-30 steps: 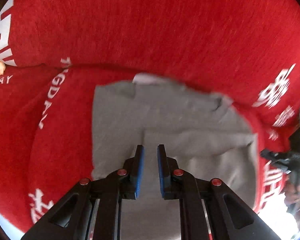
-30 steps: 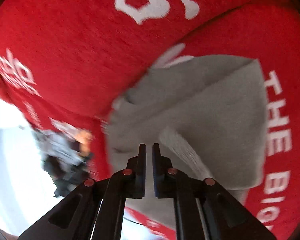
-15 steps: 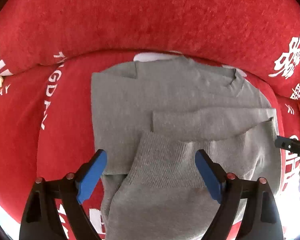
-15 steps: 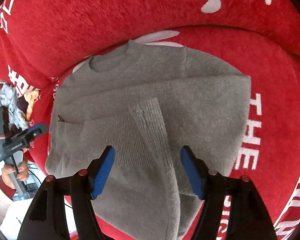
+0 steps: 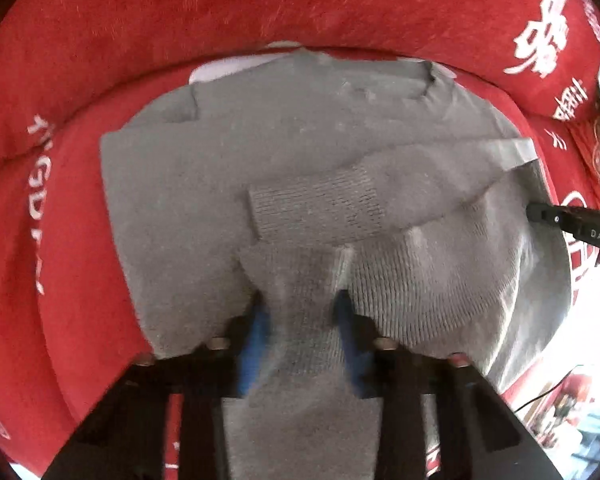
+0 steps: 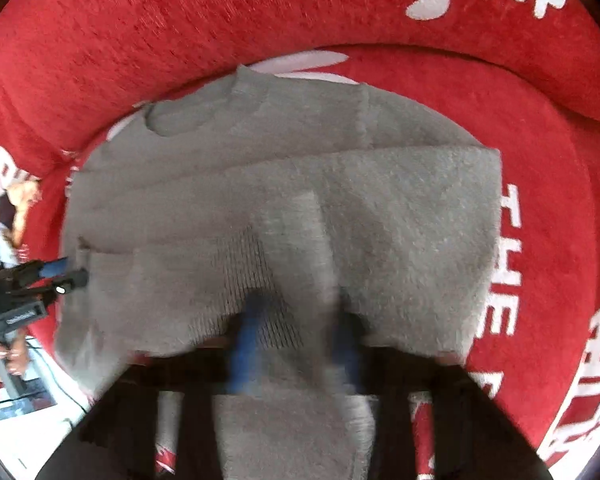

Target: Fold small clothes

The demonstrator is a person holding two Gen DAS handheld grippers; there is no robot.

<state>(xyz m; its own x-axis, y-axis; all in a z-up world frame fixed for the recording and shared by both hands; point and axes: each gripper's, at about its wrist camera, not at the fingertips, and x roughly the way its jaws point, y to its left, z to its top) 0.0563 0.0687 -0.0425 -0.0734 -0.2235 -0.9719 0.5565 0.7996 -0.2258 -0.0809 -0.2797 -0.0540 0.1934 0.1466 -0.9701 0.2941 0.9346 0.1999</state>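
Observation:
A small grey knit sweater [image 5: 228, 168] lies on the red sofa seat [image 5: 60, 240], sleeves folded across its body, neckline toward the backrest. It also shows in the right wrist view [image 6: 400, 208]. My left gripper [image 5: 302, 312] has its blue-padded jaws pushed in around the sweater's near hem, with knit fabric bunched between them. My right gripper [image 6: 296, 320] grips the near hem the same way, blurred by motion. The other gripper's tip shows at the right edge of the left wrist view [image 5: 568, 220] and at the left edge of the right wrist view [image 6: 40, 284].
The red backrest [image 5: 300, 4] with white lettering rises right behind the sweater. White print covers the seat cover [image 6: 512, 264] to the right. A person's hand [image 6: 4, 356] and floor clutter show past the sofa's front edge at lower left.
Both grippers were wide open above the hem half a second ago. They have moved forward and down and closed onto the sweater's near edge, and the fabric is bunching up.

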